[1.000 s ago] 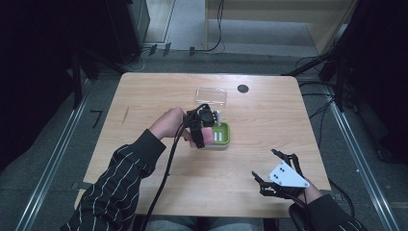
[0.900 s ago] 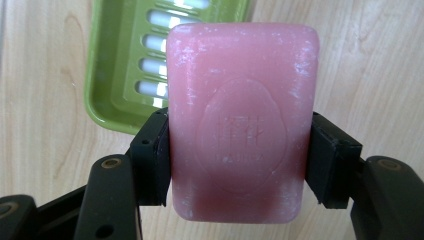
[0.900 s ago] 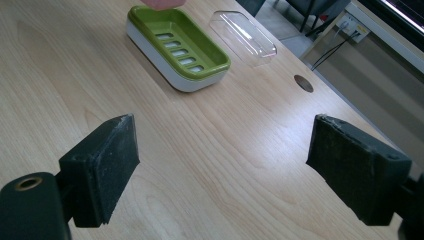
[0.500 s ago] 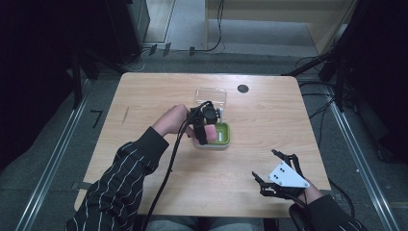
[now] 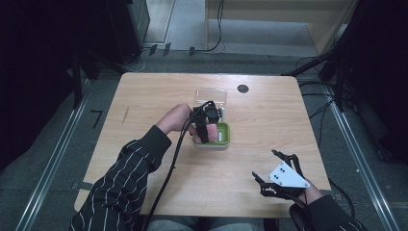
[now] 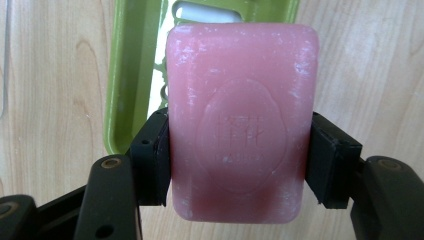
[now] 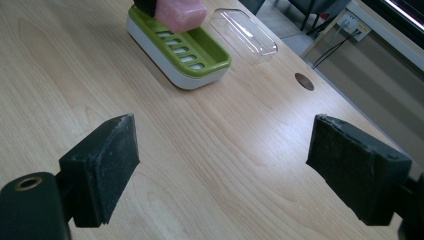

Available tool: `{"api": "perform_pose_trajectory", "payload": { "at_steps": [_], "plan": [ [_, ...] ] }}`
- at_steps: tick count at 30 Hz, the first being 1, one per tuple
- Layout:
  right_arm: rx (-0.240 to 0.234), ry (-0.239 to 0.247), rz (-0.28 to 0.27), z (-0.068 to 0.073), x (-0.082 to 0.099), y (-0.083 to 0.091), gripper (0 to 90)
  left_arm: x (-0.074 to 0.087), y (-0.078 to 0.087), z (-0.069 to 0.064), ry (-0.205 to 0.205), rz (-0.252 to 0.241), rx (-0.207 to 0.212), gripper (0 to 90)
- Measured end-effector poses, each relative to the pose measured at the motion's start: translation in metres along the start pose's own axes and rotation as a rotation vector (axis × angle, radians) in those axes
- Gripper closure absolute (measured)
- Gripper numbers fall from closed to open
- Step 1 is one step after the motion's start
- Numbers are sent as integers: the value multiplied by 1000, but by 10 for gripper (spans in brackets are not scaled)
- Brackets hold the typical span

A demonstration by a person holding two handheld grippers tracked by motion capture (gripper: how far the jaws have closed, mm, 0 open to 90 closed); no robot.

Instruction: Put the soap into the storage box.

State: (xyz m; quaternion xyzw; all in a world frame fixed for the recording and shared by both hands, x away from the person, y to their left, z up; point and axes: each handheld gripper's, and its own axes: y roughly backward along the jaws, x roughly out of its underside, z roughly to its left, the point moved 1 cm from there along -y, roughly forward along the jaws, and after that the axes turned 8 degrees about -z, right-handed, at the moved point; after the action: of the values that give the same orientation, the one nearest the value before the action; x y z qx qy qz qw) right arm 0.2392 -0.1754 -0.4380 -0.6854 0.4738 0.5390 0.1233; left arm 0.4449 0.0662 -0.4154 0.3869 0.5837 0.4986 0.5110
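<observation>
Clamping pink soap [image 6: 241, 125], left gripper [image 6: 239, 160]; right gripper [image 7: 222, 170] wide open, empty.

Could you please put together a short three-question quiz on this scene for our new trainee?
1. True or false: the left gripper is shut on the pink soap bar.
2. The clear lid lies: A) on the green soap dish; B) on the table beyond the dish; C) in the right gripper.
3. Fill in: the right gripper's jaws stand ____.

Key: 1 true; 2 B; 3 open, with nothing between them.
</observation>
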Motion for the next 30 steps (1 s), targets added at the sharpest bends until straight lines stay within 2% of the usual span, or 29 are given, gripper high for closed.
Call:
{"api": "perform_pose_trajectory", "payload": {
  "at_steps": [15,18,22,30],
  "plan": [
    [-2,3,0,0,0,-1,133,-7,-14,10,-8,15,1,386],
    [-2,7,0,0,0,0,133,-8,-17,12,-22,29,-1,386],
    [-3,7,-2,0,0,0,133,-9,-22,15,-21,43,-4,386],
    [-3,5,0,0,0,-1,133,-9,-30,18,-35,35,-1,386]
  ]
}}
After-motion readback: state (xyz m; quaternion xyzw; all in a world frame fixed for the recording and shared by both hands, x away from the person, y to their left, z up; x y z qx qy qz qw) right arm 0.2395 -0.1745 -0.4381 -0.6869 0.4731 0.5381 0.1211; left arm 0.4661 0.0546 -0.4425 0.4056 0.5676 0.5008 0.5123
